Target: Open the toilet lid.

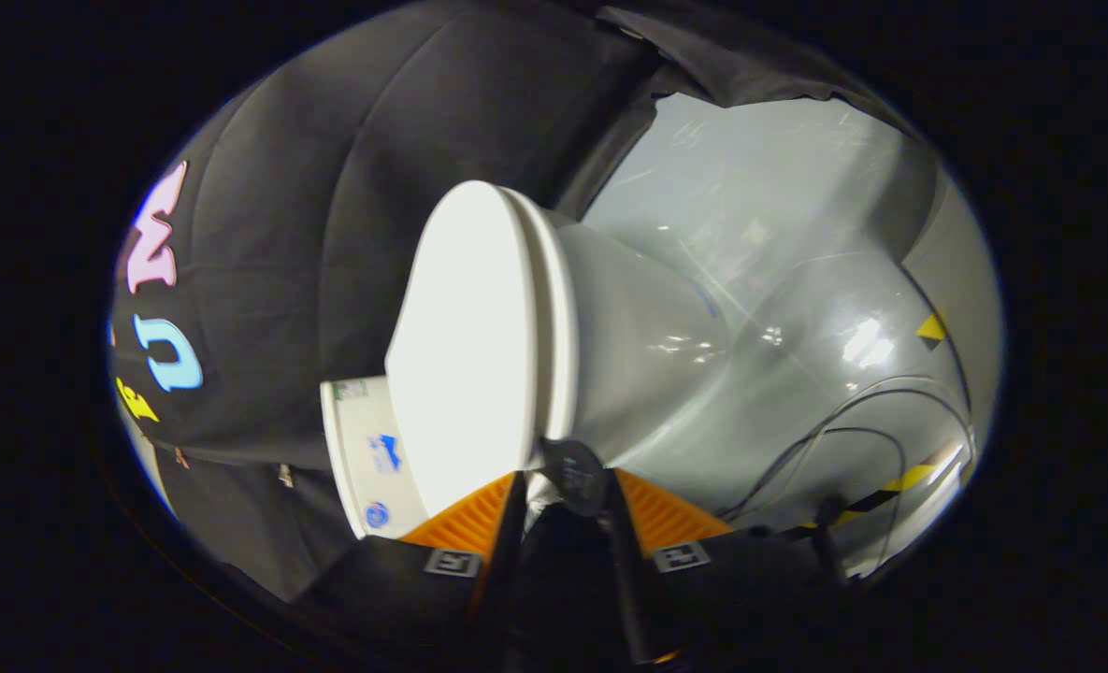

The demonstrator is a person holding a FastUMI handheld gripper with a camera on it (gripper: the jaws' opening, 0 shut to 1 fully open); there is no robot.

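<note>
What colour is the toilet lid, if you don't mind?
White, plain; the gripper view shows the toilet lid clearly, just ahead of the gripper.

A staged recording booth — black cloth wall [329,187], glossy grey floor [797,280], hazard tape [890,491], loose cables [853,411], a toilet [554,346].

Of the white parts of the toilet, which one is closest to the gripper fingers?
The lid, the flat smooth panel. Its front edge sits between the tips of the gripper. The tank, with stickers, stands behind the lid, and the bowl bulges out on the lid's far side.
</note>
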